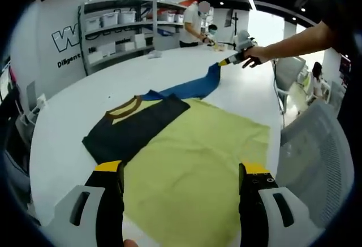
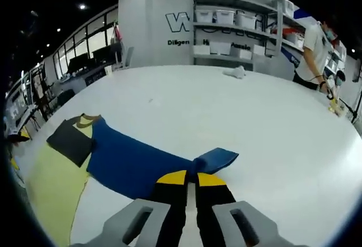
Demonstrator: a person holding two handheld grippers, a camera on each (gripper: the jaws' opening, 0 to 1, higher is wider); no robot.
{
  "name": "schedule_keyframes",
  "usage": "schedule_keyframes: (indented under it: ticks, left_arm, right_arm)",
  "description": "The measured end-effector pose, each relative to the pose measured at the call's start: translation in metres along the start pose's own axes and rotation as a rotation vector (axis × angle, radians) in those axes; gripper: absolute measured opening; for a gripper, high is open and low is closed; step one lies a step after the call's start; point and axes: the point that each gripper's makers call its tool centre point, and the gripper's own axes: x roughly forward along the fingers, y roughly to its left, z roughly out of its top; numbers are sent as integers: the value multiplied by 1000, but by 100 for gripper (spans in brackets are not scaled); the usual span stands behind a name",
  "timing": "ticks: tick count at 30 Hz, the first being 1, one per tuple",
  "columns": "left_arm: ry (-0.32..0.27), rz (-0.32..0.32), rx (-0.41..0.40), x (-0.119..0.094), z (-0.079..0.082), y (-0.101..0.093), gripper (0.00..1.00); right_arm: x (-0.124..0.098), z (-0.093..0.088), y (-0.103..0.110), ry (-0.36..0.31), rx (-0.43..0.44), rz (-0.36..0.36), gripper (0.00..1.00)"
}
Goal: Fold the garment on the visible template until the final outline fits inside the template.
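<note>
A colour-block shirt lies on the white table (image 1: 73, 111). Its yellow-green body (image 1: 192, 162) spreads between the jaws of my left gripper (image 1: 181, 170), which is open just above it and holds nothing. A black sleeve (image 1: 136, 128) is folded beside the brown collar (image 1: 125, 107). The blue sleeve (image 1: 195, 87) stretches away to my right gripper (image 1: 235, 59), held in a hand. In the right gripper view, that gripper (image 2: 192, 178) is shut on the end of the blue sleeve (image 2: 136, 165), with the yellow-green body (image 2: 51, 185) at the left.
A grey mesh chair (image 1: 317, 162) stands past the table's right edge. Shelves with white bins (image 2: 237, 26) line the back wall, and a person (image 2: 317, 49) works at the far end of the table. A small white object (image 2: 235, 73) lies on the table (image 2: 283, 139).
</note>
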Motion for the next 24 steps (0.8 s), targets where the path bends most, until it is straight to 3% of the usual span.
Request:
schedule_keyframes:
  ticks: [24]
  left_arm:
    - [-5,44,-17,-21,-16,5,82]
  right_arm:
    - [-22,73,56,-129,-68,126,0]
